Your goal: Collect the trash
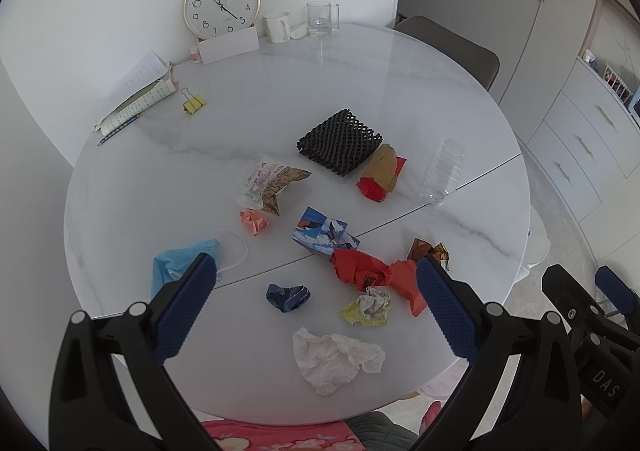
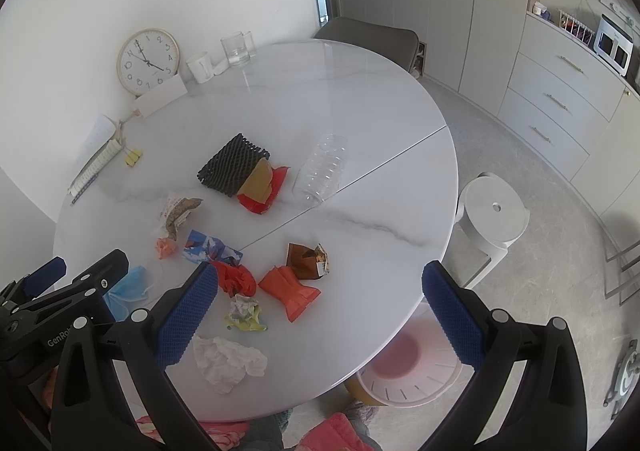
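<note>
- Marble-look table (image 1: 280, 99): trash is seen scattered across its near half.
- Pink bin (image 2: 404, 375): placed on the floor, just under the near table edge.
- Left gripper (image 1: 312, 303) and right gripper (image 2: 320, 307): both held spread wide above the trash, nothing gripped.
- White tissue (image 1: 334, 357): laid nearest the edge.
- Blue wad (image 1: 289, 295): found between the left fingers.
</note>
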{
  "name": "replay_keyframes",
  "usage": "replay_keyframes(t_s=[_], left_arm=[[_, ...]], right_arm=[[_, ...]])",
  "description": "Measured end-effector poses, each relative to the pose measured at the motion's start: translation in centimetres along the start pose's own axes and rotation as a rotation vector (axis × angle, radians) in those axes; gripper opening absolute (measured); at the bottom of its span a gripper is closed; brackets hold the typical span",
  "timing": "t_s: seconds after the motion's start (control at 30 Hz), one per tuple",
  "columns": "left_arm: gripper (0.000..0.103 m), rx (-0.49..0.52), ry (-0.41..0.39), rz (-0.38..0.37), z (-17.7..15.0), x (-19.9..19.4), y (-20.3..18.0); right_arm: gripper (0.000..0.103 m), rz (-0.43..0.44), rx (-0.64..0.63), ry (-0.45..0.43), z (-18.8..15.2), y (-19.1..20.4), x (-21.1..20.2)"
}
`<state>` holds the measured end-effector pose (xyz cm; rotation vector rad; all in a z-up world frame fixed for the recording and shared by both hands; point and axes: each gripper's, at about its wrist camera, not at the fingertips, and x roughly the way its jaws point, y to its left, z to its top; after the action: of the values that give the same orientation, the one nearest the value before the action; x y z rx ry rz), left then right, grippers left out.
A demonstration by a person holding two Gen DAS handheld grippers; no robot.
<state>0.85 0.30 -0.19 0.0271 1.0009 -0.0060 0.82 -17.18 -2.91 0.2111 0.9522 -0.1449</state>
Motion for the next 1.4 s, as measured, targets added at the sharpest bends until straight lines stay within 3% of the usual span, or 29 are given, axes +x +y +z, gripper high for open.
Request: replay_keyframes(t_s=[0.97,1.17,1.3,1.4], left_arm=[[0.096,-0.001,0.009,-0.001,-0.3,0.2,0.1],[0.096,0.005,0.036,-0.018,-0.1,1.8,2.0],[0.096,0.024,0.005,-0.029,-0.2,2.9,4.7],[0.096,0.056,-0.019,0.002,-0.6,4.4,7.6]], right_arm=[[0.101,-0.011,-0.020,-0.011,0.0,0.3,0.1],[0.101,-0.016,-0.053,-0.034,-0.7,0.8,1.2],[0.101,0.019,-0.059,-0.017,-1.8,1.7,3.1],[0.101,0.041,-0.070,0.022,-2.6,3.2,4.6]])
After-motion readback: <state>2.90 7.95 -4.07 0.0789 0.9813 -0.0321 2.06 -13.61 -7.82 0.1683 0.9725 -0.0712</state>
